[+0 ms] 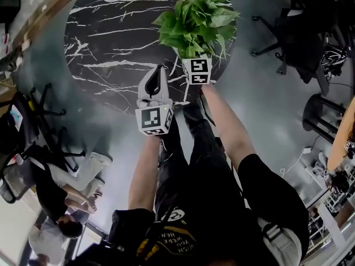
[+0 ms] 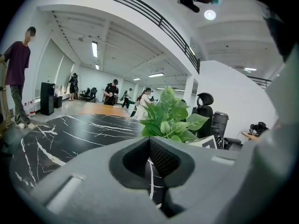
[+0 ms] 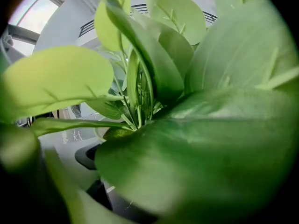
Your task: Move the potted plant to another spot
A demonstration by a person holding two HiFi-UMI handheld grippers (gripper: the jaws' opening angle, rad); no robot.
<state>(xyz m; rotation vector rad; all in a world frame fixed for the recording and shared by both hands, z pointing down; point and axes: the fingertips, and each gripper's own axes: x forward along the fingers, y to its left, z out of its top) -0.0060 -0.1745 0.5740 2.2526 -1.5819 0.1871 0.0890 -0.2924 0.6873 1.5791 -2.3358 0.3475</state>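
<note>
The potted plant (image 1: 197, 18), full of broad green leaves, stands at the right edge of the round black marble table (image 1: 111, 43). The marker cube (image 1: 197, 71) of my right gripper sits right below the plant, and its jaws reach in under the leaves. Leaves (image 3: 140, 101) fill the right gripper view, so the pot is hidden. One grey finger (image 3: 86, 157) shows far to the left, with nothing seen pressing on its pad. My left gripper (image 1: 161, 70) hovers over the table edge left of the plant, shut and empty. It points toward the plant (image 2: 170, 120).
Black office chairs (image 1: 288, 32) and a dark stool (image 1: 324, 115) stand on the floor right of the table. A seated person (image 1: 55, 198) is at the lower left. Beyond the table (image 2: 70, 129), a person (image 2: 18, 73) stands at the left and others farther back.
</note>
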